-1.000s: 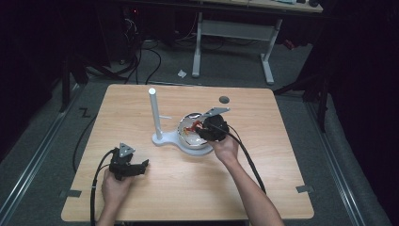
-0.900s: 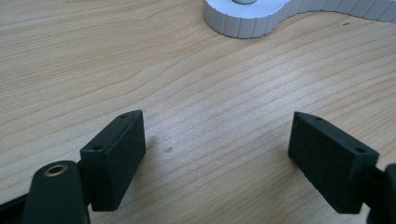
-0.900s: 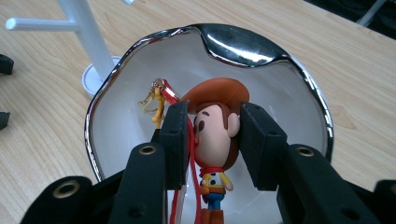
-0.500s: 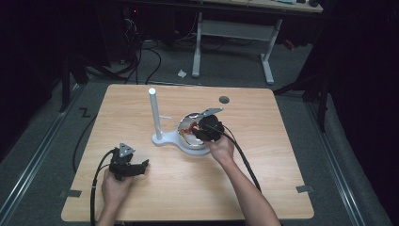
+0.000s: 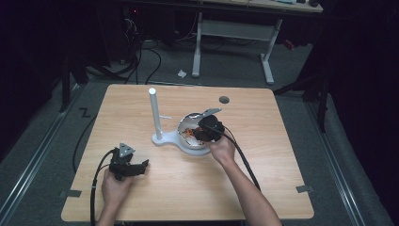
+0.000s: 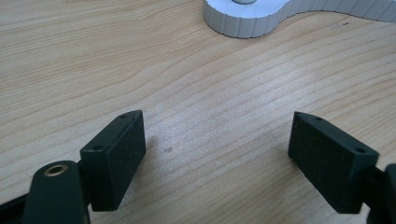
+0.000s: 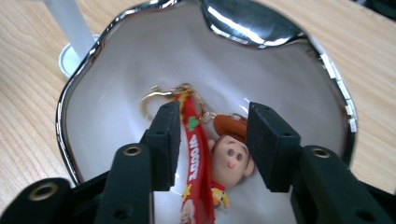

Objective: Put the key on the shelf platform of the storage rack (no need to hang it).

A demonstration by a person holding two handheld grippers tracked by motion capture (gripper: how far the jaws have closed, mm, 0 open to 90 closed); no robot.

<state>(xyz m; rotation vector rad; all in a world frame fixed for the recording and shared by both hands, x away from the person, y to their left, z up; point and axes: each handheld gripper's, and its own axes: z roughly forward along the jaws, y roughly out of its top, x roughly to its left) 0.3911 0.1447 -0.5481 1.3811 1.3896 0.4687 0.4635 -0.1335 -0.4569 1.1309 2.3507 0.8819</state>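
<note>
Left gripper (image 5: 141, 165) rests low on the wooden table (image 5: 263, 188) at front left, jaws wide apart over bare wood, nothing between them; white stand base (image 6: 247, 16) lies just ahead, its upright post (image 5: 155, 113) rising left of the dish. Right gripper (image 7: 212, 140) is tipped down into the white, chrome-rimmed dish (image 7: 93, 107) at table centre, jaws partly apart and straddling a cowboy-figure keychain (image 7: 229, 158) with red strap (image 7: 196, 158) lying in the dish; whether pads touch it, cannot tell.
</note>
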